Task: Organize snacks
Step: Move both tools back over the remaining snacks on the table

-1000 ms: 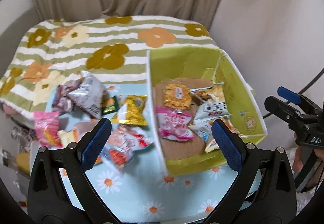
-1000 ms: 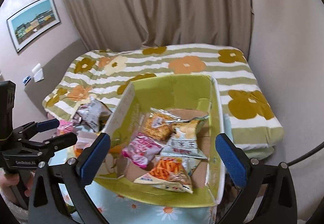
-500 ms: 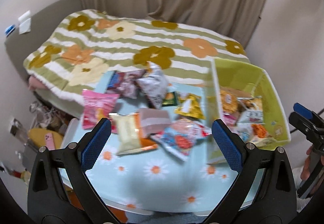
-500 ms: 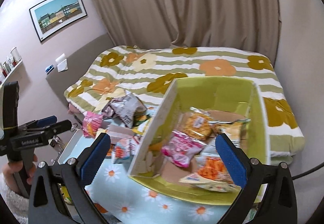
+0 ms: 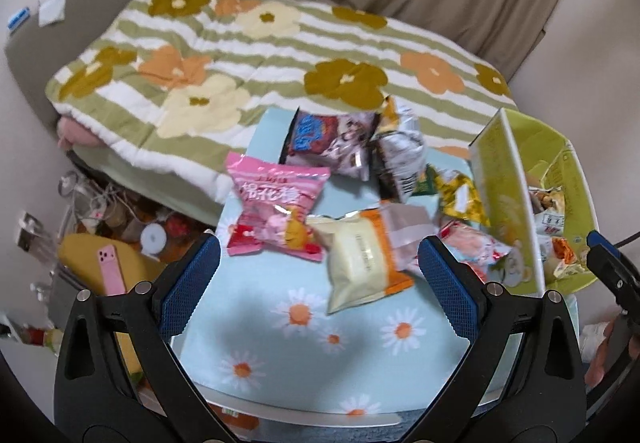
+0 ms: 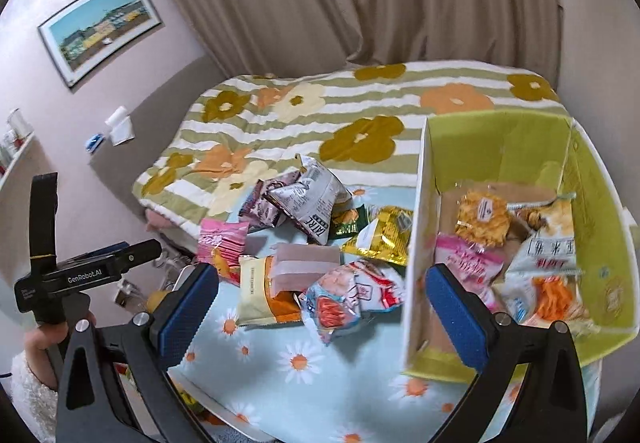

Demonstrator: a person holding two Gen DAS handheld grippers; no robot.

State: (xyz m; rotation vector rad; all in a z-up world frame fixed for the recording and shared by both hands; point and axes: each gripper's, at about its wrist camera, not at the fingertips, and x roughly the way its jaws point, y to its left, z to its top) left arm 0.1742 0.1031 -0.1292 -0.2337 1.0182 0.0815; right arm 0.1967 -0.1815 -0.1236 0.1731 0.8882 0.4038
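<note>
Both grippers, left (image 5: 319,279) and right (image 6: 321,307), hang empty with fingers spread above the table (image 5: 280,355); loose snacks (image 5: 360,255) lie heaped beside the green box (image 6: 500,147), which already holds several. The cream packet (image 5: 356,263) looks nearest (though blur hides its edges), so the left gripper should pinch its crimped seam, not its puffy middle.
</note>
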